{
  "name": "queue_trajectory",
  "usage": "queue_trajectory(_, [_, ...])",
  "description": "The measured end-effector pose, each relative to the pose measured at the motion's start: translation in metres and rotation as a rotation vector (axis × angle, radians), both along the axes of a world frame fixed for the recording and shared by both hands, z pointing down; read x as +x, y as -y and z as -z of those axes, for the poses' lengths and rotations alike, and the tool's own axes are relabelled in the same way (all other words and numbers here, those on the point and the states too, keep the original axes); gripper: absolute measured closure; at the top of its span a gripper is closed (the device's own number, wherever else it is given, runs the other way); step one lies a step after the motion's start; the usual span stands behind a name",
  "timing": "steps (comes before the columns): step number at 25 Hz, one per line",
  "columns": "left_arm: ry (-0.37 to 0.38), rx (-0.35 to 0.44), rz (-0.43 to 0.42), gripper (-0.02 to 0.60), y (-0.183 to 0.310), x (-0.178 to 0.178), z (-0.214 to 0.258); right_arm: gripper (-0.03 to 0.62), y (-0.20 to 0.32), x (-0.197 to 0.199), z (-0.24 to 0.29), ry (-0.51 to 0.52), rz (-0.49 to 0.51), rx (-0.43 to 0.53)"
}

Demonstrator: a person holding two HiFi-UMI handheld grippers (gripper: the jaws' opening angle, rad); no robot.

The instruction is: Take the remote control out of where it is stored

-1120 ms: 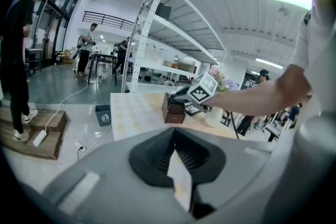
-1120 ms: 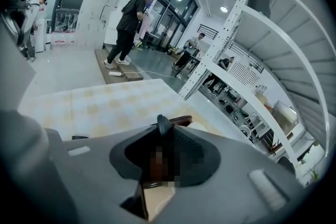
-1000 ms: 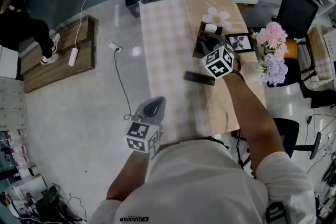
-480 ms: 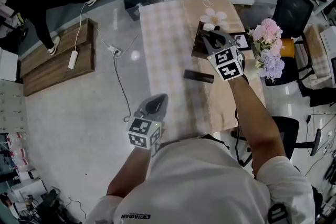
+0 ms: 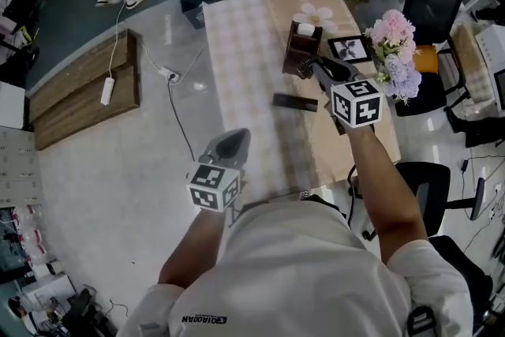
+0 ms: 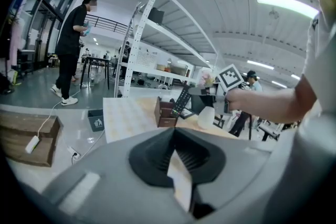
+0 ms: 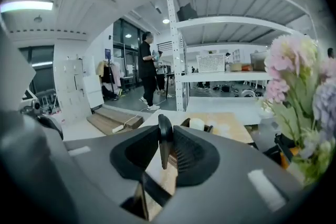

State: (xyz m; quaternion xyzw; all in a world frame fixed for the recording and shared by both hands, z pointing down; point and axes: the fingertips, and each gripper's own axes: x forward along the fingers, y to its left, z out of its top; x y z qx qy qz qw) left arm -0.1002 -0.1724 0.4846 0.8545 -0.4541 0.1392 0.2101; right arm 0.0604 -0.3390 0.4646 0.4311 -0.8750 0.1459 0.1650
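Nearest the person, short of the brown box [image 5: 300,51] and off the table's [image 5: 245,51] near edge, the left gripper [image 5: 230,142] had its jaws drawn almost together with nothing between them. Just beside the box's near corner, the right gripper [image 7: 165,131] was clamped on the remote control [image 6: 181,100], its pads pressing the flat faces. The remote's long axis stood steeply tilted, with the upper end in the jaws and the lower end pointing down at the box's rim; whether it was clear of the box could not be told. A flat black slab [image 5: 294,102] lay on the table near the box. Beyond the box stood a photo frame [image 5: 349,49] and flowers [image 5: 392,39]. Print on the shirt hem was unreadable.
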Motion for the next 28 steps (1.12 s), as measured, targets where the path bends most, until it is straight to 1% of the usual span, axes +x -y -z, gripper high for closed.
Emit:
queue_trajectory(3, [0.007,-0.001,-0.008,0.578,-0.004,0.002,-0.001,0.507,-0.018,0.011,-0.009,0.081,-0.038,-0.057])
queue_trajectory(8, [0.013,-0.004,-0.021,0.578,-0.013,0.006,-0.003,0.507,-0.052,0.019,-0.043,0.236,-0.115,-0.193])
queue_trajectory(14, [0.016,-0.001,-0.033,0.578,-0.02,0.009,-0.001,0.507,-0.085,0.027,-0.088,0.493,-0.266,-0.383])
queue_trajectory(17, [0.019,-0.002,-0.03,0.578,-0.024,0.008,-0.001,0.505,-0.098,0.024,-0.11,0.604,-0.321,-0.454])
queue_trajectory(20, [0.025,-0.001,-0.03,0.578,-0.027,0.006,0.001,0.506,-0.106,0.023,-0.128,0.709,-0.387,-0.505])
queue_trajectory(23, [0.031,-0.003,-0.026,0.578,-0.029,0.004,0.001,0.505,-0.111,0.019,-0.142,0.82,-0.432,-0.551])
queue_trajectory(25, [0.034,-0.003,-0.026,0.578,-0.031,0.003,0.001,0.505,-0.113,0.019,-0.149,0.885,-0.461,-0.565])
queue_trajectory(28, [0.039,-0.005,-0.029,0.578,-0.033,0.002,0.002,0.505,-0.116,0.023,-0.158,0.928,-0.506,-0.569])
